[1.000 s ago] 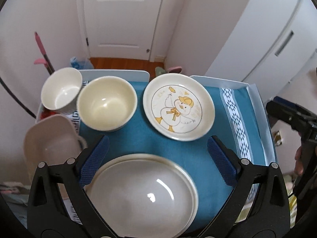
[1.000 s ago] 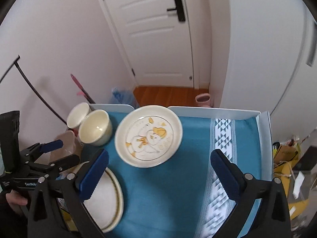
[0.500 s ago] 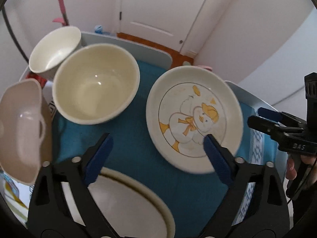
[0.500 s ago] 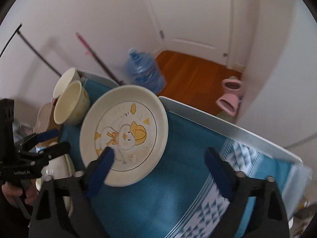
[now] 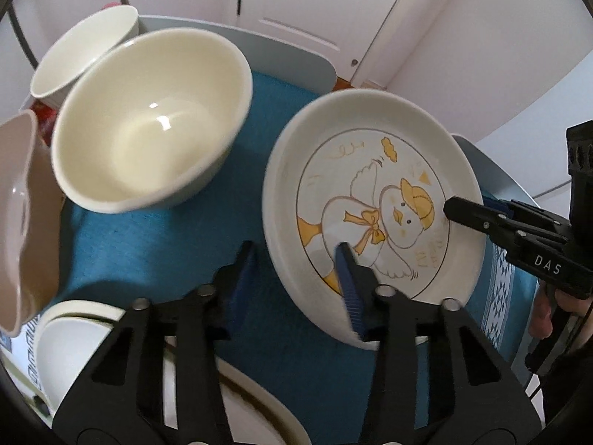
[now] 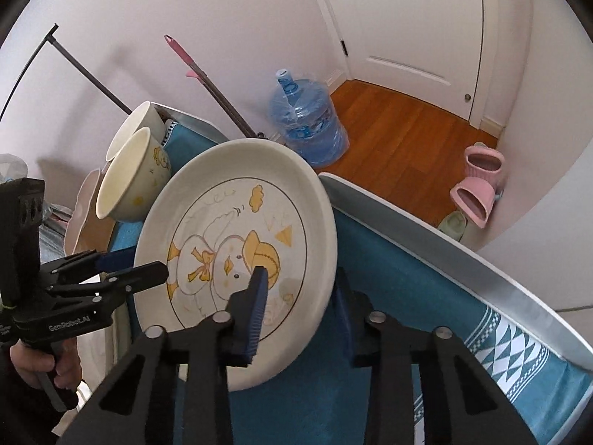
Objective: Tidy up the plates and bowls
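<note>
A white duck-print plate (image 5: pixel 374 204) sits on the blue cloth. My left gripper (image 5: pixel 296 270) straddles its near-left rim, one finger inside the plate, one outside, jaws narrowed around the rim. My right gripper (image 6: pixel 300 300) straddles the opposite rim of the same plate (image 6: pixel 237 256) in the same way; it also shows in the left wrist view (image 5: pixel 519 230). A large cream bowl (image 5: pixel 148 118) and a smaller white bowl (image 5: pixel 81 48) stand to the left. A plain white plate (image 5: pixel 237 393) lies under my left gripper.
A pink scalloped dish (image 5: pixel 22 222) stands at the far left. The table's grey raised edge (image 6: pixel 444 237) runs behind the plate. A blue water jug (image 6: pixel 307 118), a pink-handled mop (image 6: pixel 200 78) and pink slippers (image 6: pixel 478 185) are on the floor beyond.
Both grippers moved in on the duck plate from opposite sides and narrowed from wide open onto its rim. The plate now looks tilted in the right wrist view.
</note>
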`<state>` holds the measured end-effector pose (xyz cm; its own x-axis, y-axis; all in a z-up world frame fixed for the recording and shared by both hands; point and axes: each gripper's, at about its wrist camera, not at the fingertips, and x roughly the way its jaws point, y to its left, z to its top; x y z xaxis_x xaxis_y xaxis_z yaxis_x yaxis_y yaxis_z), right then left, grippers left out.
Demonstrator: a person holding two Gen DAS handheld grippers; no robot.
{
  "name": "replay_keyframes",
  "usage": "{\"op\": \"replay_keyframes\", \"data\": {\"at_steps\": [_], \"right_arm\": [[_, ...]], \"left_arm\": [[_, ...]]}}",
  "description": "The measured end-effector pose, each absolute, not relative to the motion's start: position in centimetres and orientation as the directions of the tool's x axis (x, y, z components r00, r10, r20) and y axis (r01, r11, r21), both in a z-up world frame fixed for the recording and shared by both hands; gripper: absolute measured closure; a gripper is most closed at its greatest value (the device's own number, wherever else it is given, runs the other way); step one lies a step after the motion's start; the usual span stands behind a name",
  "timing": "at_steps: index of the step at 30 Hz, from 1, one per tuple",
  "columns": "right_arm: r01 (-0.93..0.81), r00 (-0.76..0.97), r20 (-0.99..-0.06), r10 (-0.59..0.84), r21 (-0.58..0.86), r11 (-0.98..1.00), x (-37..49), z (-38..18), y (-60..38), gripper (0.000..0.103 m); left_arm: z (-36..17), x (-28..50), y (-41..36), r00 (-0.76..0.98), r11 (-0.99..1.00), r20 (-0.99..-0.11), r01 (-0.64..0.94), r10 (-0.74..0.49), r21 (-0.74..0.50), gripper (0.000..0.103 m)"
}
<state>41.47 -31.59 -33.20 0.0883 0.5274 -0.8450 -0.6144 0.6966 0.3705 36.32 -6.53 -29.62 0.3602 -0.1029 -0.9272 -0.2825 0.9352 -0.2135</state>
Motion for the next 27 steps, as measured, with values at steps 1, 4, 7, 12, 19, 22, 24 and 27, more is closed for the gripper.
{"op": "replay_keyframes", "data": {"at_steps": [1, 4, 7, 12, 19, 22, 24, 27], "right_arm": [[-0.613, 0.089, -0.844, 0.528, 0.371, 0.697, 41.6, -33.4, -31.7, 0.077], [-0.606, 0.085, -0.847, 0.525, 0.374, 0.701, 41.7, -33.6, -31.8, 0.083], [-0.608, 0.084, -0.85, 0.52, 0.37, 0.703, 41.6, -34.0, -31.7, 0.086], [-0.622, 0.094, -0.847, 0.523, 0.36, 0.695, 41.5, -33.8, -31.8, 0.086], [-0.627, 0.116, -0.841, 0.528, 0.35, 0.696, 41.1, -33.0, -32.3, 0.086], [-0.631, 0.135, -0.842, 0.522, 0.333, 0.701, 40.6, -32.5, -32.4, 0.086], [-0.631, 0.153, -0.838, 0.523, 0.325, 0.705, 40.3, -31.9, -32.6, 0.086], [-0.628, 0.187, -0.83, 0.525, 0.31, 0.714, 39.6, -30.8, -33.0, 0.086]], "left_arm": [[-29.9, 36.4, -6.6, 0.355, 0.934, -0.928, -0.283, -0.11, -0.218, 0.075], [-30.0, 36.3, -6.5, 0.366, 0.93, -0.923, -0.287, -0.115, -0.229, 0.08], [-30.1, 36.3, -6.5, 0.369, 0.926, -0.923, -0.297, -0.114, -0.233, 0.081], [-30.0, 36.2, -6.9, 0.363, 0.931, -0.927, -0.298, -0.095, -0.212, 0.081], [-29.3, 36.6, -8.8, 0.38, 0.946, -0.922, -0.267, -0.072, -0.183, 0.081], [-28.7, 36.3, -9.2, 0.391, 0.951, -0.918, -0.252, -0.069, -0.179, 0.081], [-28.1, 36.2, -9.4, 0.405, 0.953, -0.912, -0.242, -0.071, -0.182, 0.081], [-27.3, 35.8, -10.3, 0.429, 0.958, -0.9, -0.222, -0.072, -0.183, 0.081]]}}
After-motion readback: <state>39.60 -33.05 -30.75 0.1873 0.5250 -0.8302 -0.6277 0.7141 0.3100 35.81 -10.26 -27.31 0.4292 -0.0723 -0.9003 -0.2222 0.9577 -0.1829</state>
